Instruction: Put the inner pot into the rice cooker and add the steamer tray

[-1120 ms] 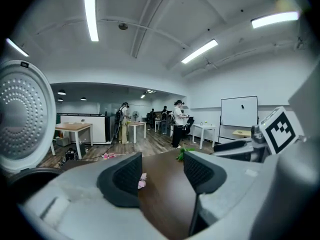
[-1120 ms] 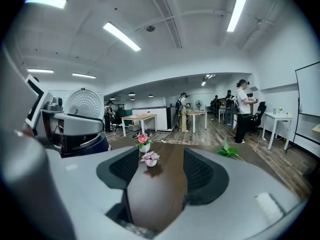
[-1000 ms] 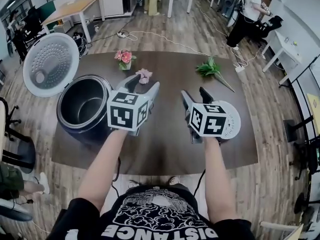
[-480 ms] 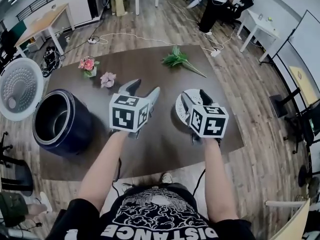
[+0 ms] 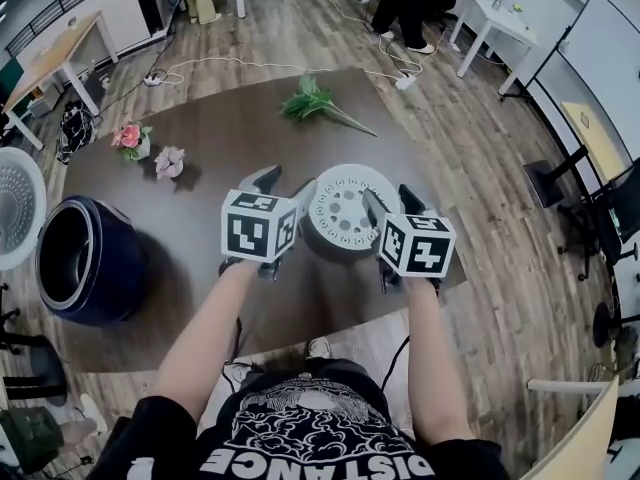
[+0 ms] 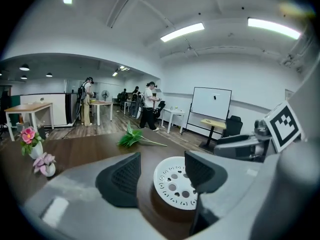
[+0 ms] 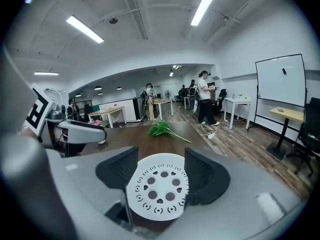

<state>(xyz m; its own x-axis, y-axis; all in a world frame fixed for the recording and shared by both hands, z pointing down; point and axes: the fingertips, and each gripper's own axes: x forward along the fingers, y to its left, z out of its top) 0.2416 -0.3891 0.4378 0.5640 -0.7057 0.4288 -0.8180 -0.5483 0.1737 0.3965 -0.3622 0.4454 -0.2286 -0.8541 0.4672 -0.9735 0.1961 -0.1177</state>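
At the surface's [image 5: 230,118] left edge the rice cooker [image 5: 100,268] stands with its lid [image 5: 15,203] open. The dark inner pot [image 5: 60,258] looks seated inside, so I judge the first step done and the tray step in hand. My left hand-held gripper [image 5: 288,178] hovers with jaws partly apart, holding nothing, just beside the left rim of the white steamer tray [image 5: 340,208]. The tray lies flat near the middle of the front edge. My right hand-held gripper [image 5: 387,192] is likewise parted and empty at the tray's right rim. Next I need to close on the rim, lift the tray level and carry it left to the cooker.
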